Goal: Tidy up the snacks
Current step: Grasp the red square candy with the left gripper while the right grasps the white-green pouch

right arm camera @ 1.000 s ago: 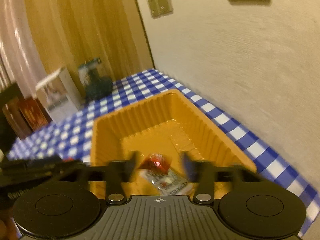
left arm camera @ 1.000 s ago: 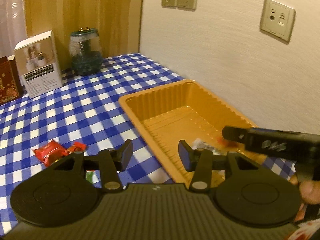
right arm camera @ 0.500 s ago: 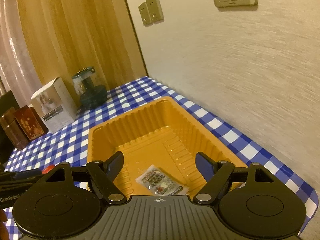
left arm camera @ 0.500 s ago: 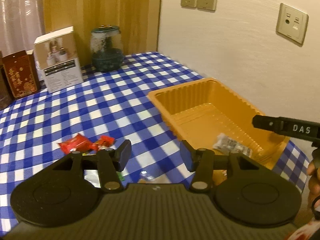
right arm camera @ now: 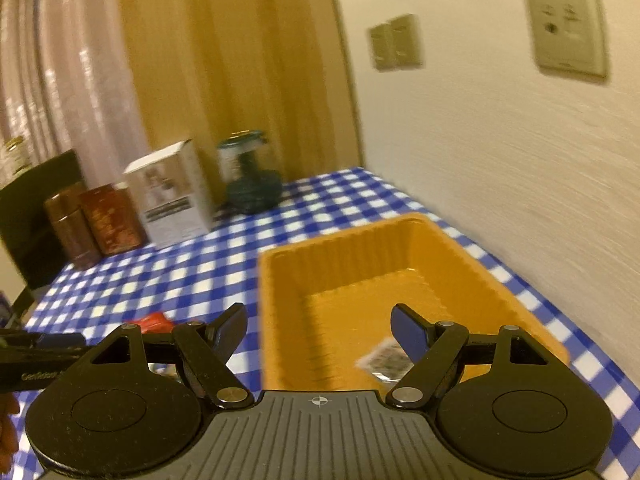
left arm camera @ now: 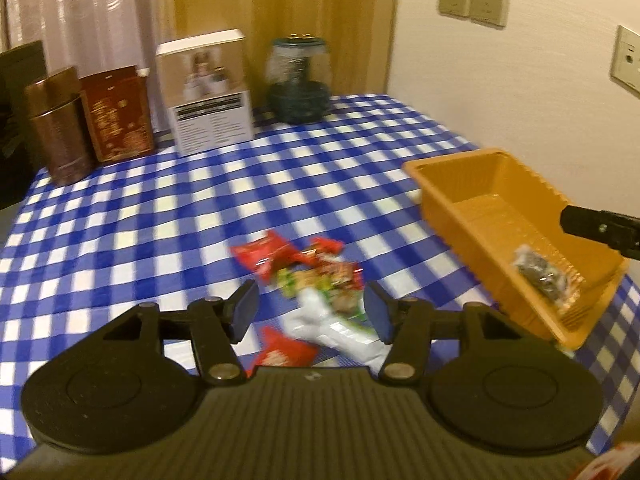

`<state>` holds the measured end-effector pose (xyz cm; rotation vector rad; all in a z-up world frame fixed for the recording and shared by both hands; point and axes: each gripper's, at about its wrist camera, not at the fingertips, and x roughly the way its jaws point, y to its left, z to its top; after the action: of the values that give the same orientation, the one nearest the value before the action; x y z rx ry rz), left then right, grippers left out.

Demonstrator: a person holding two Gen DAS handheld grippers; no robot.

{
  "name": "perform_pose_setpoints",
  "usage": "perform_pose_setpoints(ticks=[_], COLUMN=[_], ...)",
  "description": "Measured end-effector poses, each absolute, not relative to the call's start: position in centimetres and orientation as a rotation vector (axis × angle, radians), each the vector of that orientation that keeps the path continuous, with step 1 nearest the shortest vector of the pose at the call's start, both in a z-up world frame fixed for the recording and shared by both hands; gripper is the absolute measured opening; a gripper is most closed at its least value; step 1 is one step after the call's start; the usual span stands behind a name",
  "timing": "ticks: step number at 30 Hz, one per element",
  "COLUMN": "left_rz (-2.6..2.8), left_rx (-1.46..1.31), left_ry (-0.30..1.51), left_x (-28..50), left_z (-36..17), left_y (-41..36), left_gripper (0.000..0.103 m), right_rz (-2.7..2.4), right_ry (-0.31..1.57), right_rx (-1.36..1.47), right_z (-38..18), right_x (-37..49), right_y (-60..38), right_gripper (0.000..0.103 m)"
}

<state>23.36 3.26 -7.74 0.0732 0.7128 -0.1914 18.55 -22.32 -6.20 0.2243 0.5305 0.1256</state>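
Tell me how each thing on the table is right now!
Orange plastic tray: upright on the cloth, holding one clear snack packet.
Pile of red and white snack packets: loose on the blue checked tablecloth, outside the tray.
Left gripper: open, jaws just opening, above the pile, gripping nothing.
Right gripper: open, empty.
Glass jar: upright, lid on.

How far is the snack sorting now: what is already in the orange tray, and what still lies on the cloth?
Done: one snack packet lies in the orange tray. In hand: nothing; the left gripper, its fingers just opening, hangs open above the snack pile. The right gripper is open and empty. Left: the whole pile on the checkered cloth.
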Motion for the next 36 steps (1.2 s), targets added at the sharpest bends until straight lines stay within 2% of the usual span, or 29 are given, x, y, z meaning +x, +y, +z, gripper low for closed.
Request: perform_pose_setpoints(ticks=[8, 17, 22, 36], left_rz=[-0.143, -0.175, -0.199, -0.311], left_rx=[0.069, 0.181, 0.164, 0.232], left_ry=[0.739, 0.781, 0.788, 0.822], left_x=[22.3, 22.0, 22.4, 23.6], left_z=[-8.4, -10.1, -10.4, -12.5], left_y=[7.8, 8.6, 9.3, 8.4], left_gripper=[0.057, 0.057, 0.057, 0.057], right_rz=[0.31, 0.463, 0.534, 0.631], right_ry=[0.527, 0.546, 0.593, 0.731], right_rx=[0.098, -0.132, -0.247, -0.309], right_z=[-6.4, -8.2, -10.1, -14.3], right_x=[18.2, 18.7, 19.8, 24.3], right_y=[-16.7, -11.4, -9.3, -6.9], right_gripper=[0.079, 0.078, 0.065, 0.044])
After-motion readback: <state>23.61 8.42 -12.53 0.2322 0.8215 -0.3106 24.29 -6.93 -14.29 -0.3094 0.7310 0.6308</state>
